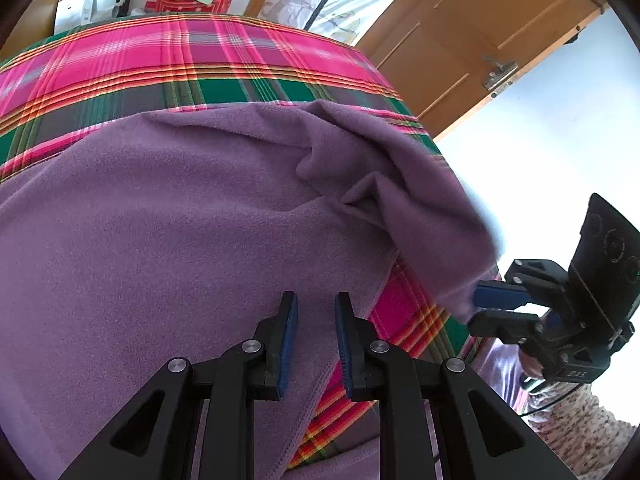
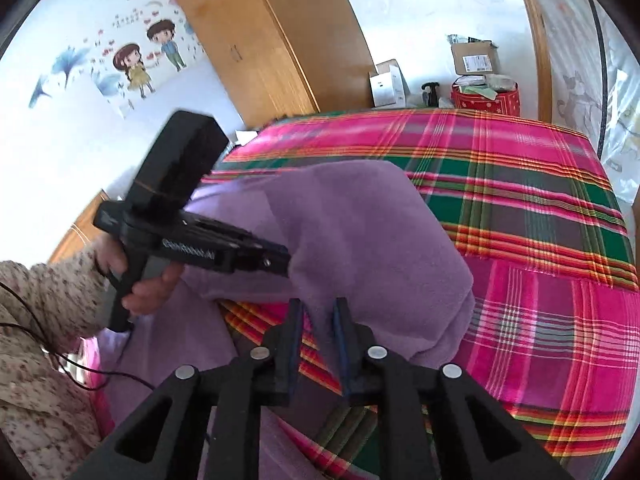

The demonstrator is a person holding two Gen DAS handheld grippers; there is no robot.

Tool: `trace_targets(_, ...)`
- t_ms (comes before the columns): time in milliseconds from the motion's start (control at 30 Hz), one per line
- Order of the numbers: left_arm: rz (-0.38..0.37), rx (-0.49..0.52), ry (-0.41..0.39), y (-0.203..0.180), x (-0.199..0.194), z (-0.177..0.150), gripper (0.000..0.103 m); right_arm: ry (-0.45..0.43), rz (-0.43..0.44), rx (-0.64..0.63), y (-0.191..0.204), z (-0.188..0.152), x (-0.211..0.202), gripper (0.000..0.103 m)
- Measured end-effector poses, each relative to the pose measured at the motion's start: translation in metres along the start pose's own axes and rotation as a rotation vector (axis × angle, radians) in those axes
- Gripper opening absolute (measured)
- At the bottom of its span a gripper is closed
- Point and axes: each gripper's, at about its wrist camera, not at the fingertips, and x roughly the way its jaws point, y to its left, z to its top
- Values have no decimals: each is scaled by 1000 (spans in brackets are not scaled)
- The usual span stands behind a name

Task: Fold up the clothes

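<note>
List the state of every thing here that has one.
Plaid bedspread: spread flat, partly covered.
Purple fleece garment: lying on the plaid bedspread, one side bunched and raised in a fold.
Left tool: open, over the garment's hem.
Right tool: open, the garment's edge at its tips.
Wardrobe: doors shut.

Left hand-held gripper (image 1: 316, 344) tilted down, jaws slightly apart, pads clear. Right hand-held gripper (image 2: 316, 344) tilted down, jaws slightly apart, nothing pinched. Left hand (image 2: 150, 292) wraps handle.
</note>
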Motion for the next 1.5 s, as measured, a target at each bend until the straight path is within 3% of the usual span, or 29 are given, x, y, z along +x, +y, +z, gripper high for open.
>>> trace_targets(67,2,4,-1,0,0,1,19,13,-20,-35,6,-1,-3,24)
trace_targets(167,10,12,-5,-2,1,1,19,8,-28,-40,5,0,-6,24)
trace_targets(467,17,20,-15,-5,1,1,19,-80,-183,324,-65,13,2,35)
trace_targets(700,24,26,-13,-6,0,0,19,-44,-155,393,-81,23,24,37)
trace_targets(800,32,29,-13,-7,1,1,19,-57,-147,399,-82,22,25,26)
trace_targets(867,37,31,-11,-8,1,1,19,-63,-160,387,-80,21,24,12)
trace_targets(1100,66,37,9,-12,2,4,20,-143,-177,421,-86,21,8,8)
trace_targets(1500,95,62,35,-27,17,28,20,-292,-357,524,-116,19,-28,7)
